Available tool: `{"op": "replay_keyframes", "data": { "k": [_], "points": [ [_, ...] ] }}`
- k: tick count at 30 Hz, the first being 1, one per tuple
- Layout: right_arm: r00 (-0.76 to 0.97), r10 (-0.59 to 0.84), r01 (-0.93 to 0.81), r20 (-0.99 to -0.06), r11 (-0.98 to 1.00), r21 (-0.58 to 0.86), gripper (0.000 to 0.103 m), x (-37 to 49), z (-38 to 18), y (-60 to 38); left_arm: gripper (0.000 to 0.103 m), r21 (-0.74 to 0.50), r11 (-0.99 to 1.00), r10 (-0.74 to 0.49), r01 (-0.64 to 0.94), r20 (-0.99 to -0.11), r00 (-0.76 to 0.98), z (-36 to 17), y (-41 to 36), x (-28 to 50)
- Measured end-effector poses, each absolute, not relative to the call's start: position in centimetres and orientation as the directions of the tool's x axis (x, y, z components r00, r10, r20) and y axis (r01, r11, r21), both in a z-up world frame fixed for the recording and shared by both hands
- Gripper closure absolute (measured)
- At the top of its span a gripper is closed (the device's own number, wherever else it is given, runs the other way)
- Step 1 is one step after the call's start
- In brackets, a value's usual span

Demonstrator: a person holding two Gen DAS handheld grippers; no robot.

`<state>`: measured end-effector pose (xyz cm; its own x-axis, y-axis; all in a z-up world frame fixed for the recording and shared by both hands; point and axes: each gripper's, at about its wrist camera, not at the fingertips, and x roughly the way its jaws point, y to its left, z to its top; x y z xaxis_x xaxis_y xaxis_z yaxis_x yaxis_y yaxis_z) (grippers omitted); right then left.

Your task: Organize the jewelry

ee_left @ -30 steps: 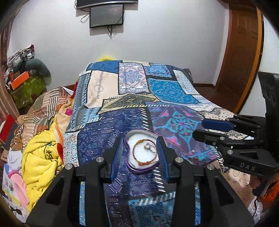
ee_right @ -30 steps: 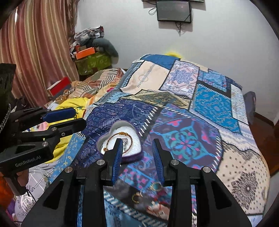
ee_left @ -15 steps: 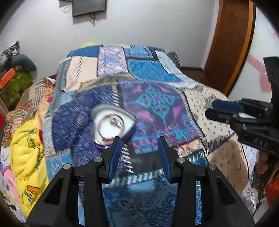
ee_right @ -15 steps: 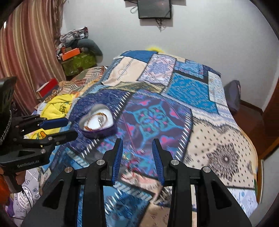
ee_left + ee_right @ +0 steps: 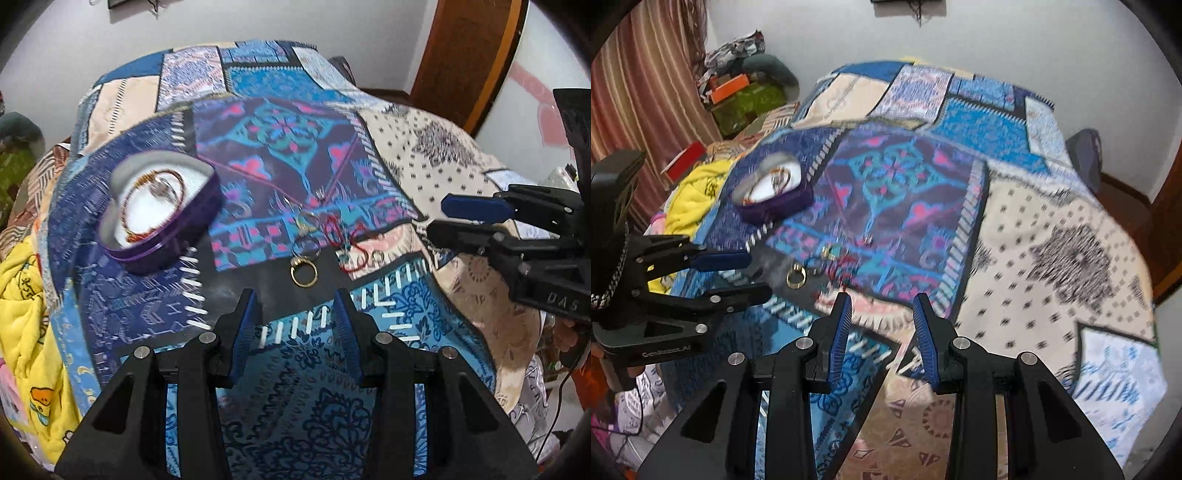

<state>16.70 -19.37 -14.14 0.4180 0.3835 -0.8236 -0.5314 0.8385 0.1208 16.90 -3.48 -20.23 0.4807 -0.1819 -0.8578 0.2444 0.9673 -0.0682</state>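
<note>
At the bottom centre of the left wrist view, the left gripper [image 5: 297, 302] has its two blue-padded fingers spread wide apart, with nothing between them and nothing touching them. Just above the gap, near the middle of the frame, a gold ring [image 5: 304, 274] lies flat on a dark patch of the patterned bedspread [image 5: 280, 136]. A little higher sits a loose tangle of small jewelry [image 5: 314, 218] with a red thread [image 5: 345, 240] beside it; the pieces are too blurred to tell apart. In the left half of the frame, a purple heart-shaped box [image 5: 162, 210] rests on the bedspread, its pale inside holding a reddish-gold bangle [image 5: 153, 206] and a small silvery piece I cannot make out. A yellow blanket [image 5: 22, 314] hangs at the lower left edge.

At the bottom centre of the right wrist view, the right gripper [image 5: 882, 310] is likewise parted wide and holds nothing, its tips above the near edge of the bedspread. The gold ring [image 5: 796, 277] shows to the upper left of its fingers, close to the left gripper's tips, which reach in from the left edge. The box [image 5: 772, 192] appears in the upper left, well apart from both grippers. This view is motion-blurred, so the small pieces near the ring are unclear.
</note>
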Motion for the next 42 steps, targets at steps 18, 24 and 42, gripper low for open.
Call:
{"op": "replay_keyframes", "data": {
  "k": [18, 24, 42],
  "points": [
    [0.321, 0.429, -0.602, -0.844, 0.780, 0.167, 0.078, 16.9, -17.2, -17.0, 0.074, -0.092, 0.952, -0.227, 0.291, -0.851, 0.473, -22.0, -4.0, 19.3],
    [0.316, 0.430, -0.613, -0.846, 0.773, 0.164, 0.082, 17.1, -17.8, -16.8, 0.074, -0.086, 0.951, -0.228, 0.296, -0.843, 0.487, -22.4, -4.2, 19.6],
    [0.336, 0.430, -0.571, -0.838, 0.801, 0.182, 0.094, 17.5, -17.6, -17.5, 0.095, -0.097, 0.961, -0.219, 0.260, -0.839, 0.497, -22.2, -4.1, 19.5]
  ]
}}
